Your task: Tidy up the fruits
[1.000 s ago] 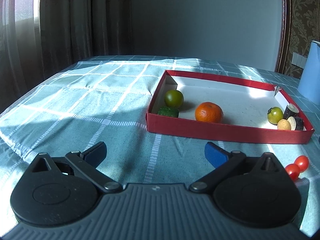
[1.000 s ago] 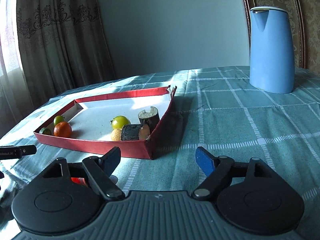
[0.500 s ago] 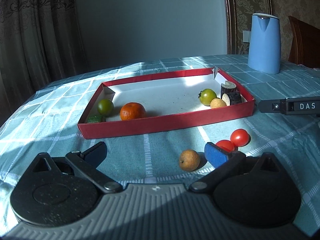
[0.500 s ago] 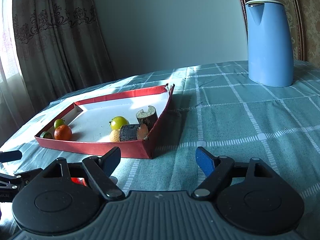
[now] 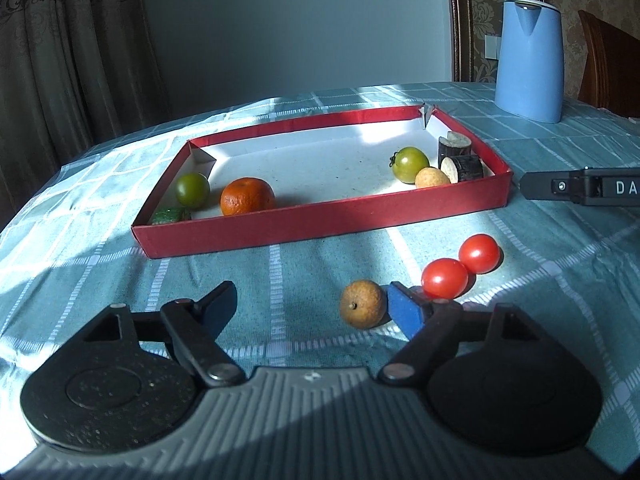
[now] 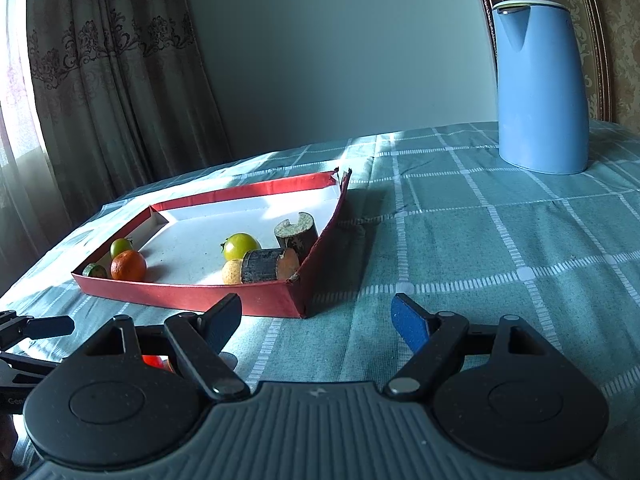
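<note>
The teal checked tablecloth fills the scene, sunlight striping across it. At the far right side stands the tall blue jug, upright and well apart from everything else. Next in size, the red tray sits mid-table, and inside it an orange lies beside a green tomato and a small green piece in the near left corner. At the other end, two dark cut stalk sections lie against the right wall, a second green tomato and a pale round fruit just beside them. Outside the tray, on the cloth, two red cherry tomatoes touch each other. Down to the brown longan: it sits between the fingers of the left gripper, right up against the blue right pad; the jaws have just been closing in, the left pad clear of it, no grip. The right gripper hangs over bare cloth, jaws apart, holding nothing.
</note>
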`<state>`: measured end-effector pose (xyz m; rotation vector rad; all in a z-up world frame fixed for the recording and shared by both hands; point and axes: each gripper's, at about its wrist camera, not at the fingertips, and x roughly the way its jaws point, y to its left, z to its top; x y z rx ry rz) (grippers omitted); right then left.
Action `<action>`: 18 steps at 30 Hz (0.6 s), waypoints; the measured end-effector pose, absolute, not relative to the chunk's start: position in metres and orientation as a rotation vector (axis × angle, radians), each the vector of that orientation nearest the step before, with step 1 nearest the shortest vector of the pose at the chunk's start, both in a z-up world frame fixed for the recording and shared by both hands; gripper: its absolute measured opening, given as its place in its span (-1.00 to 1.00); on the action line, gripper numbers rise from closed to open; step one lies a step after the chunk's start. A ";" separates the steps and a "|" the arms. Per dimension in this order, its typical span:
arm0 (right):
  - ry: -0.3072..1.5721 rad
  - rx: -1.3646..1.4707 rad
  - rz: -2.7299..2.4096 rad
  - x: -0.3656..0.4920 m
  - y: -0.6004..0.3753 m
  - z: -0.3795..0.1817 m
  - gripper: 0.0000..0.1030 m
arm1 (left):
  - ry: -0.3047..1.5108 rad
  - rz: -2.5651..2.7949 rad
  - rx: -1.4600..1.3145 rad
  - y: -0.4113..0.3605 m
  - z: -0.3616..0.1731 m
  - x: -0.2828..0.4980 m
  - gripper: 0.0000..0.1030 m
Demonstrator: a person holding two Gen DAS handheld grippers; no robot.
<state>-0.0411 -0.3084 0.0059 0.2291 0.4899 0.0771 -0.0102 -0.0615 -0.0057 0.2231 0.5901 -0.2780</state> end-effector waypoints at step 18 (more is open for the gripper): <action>0.491 0.227 0.081 -0.041 -0.307 0.006 0.59 | 0.598 -0.259 0.229 -0.070 -0.003 -0.010 -0.41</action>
